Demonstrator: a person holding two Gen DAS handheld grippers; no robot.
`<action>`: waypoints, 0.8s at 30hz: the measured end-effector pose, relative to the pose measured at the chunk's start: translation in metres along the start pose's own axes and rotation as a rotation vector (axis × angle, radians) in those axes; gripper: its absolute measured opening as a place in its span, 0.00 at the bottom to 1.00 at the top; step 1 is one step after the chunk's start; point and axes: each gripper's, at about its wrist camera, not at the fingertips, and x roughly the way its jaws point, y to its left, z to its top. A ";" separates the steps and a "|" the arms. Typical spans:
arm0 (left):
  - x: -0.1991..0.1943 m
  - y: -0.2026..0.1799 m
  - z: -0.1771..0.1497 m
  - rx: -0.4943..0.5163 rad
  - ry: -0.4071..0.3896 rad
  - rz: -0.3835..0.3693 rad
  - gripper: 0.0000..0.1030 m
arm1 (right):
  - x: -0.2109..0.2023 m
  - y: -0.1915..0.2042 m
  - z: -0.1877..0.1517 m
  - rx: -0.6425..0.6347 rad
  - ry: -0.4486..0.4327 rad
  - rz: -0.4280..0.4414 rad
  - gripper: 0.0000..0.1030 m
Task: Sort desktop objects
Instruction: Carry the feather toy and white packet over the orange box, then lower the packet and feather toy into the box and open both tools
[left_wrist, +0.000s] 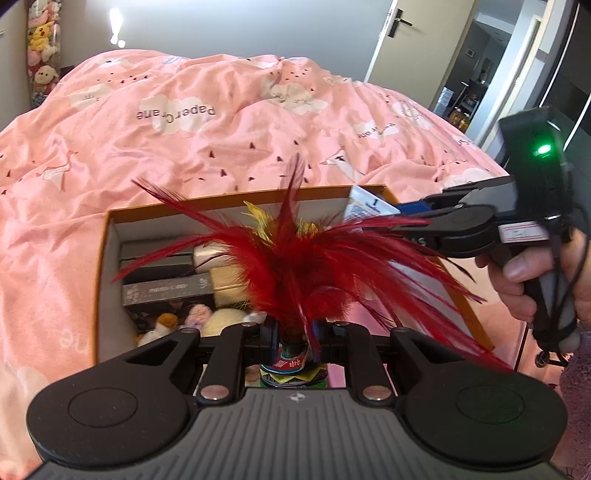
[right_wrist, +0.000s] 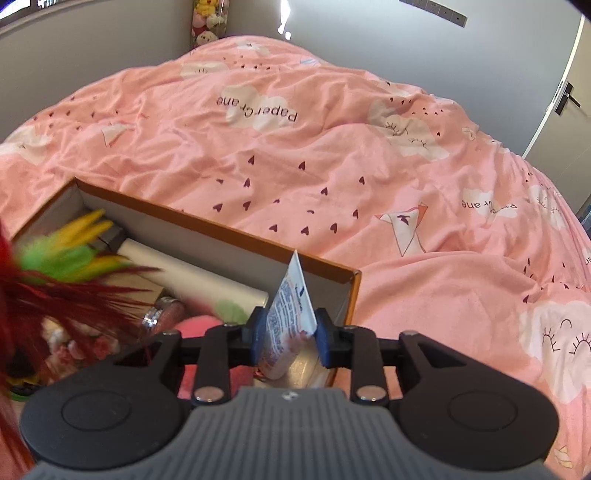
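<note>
Your left gripper (left_wrist: 291, 334) is squeezed tight on the base of a feather shuttlecock (left_wrist: 295, 258), and its red feathers fan up and out over the open box (left_wrist: 103, 266). Your right gripper (right_wrist: 290, 334) has a white tube (right_wrist: 290, 317) with blue writing standing between its blue pads (right_wrist: 258, 334). The tube leans on the left pad, but a gap shows at the right pad, so that grip is let go. The tube's bottom end hangs down inside the near right corner of the box. The box has an orange rim and sits on a pink bedspread (right_wrist: 369, 166). Inside the box you can see dark flat boxes (left_wrist: 166, 284), a pale roll (right_wrist: 192, 277) and some soft fluffy toys (left_wrist: 192, 321). Your right hand (left_wrist: 535, 284) holds the handle at the side.
</note>
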 end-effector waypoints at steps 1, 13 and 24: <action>0.002 -0.002 0.001 0.001 0.001 -0.012 0.17 | -0.007 -0.001 -0.001 0.008 -0.010 0.003 0.34; 0.033 -0.041 0.016 0.030 -0.055 -0.135 0.17 | -0.086 -0.032 -0.040 0.165 -0.110 -0.014 0.36; 0.074 -0.068 0.022 0.061 -0.087 -0.156 0.18 | -0.093 -0.042 -0.065 0.210 -0.099 -0.017 0.36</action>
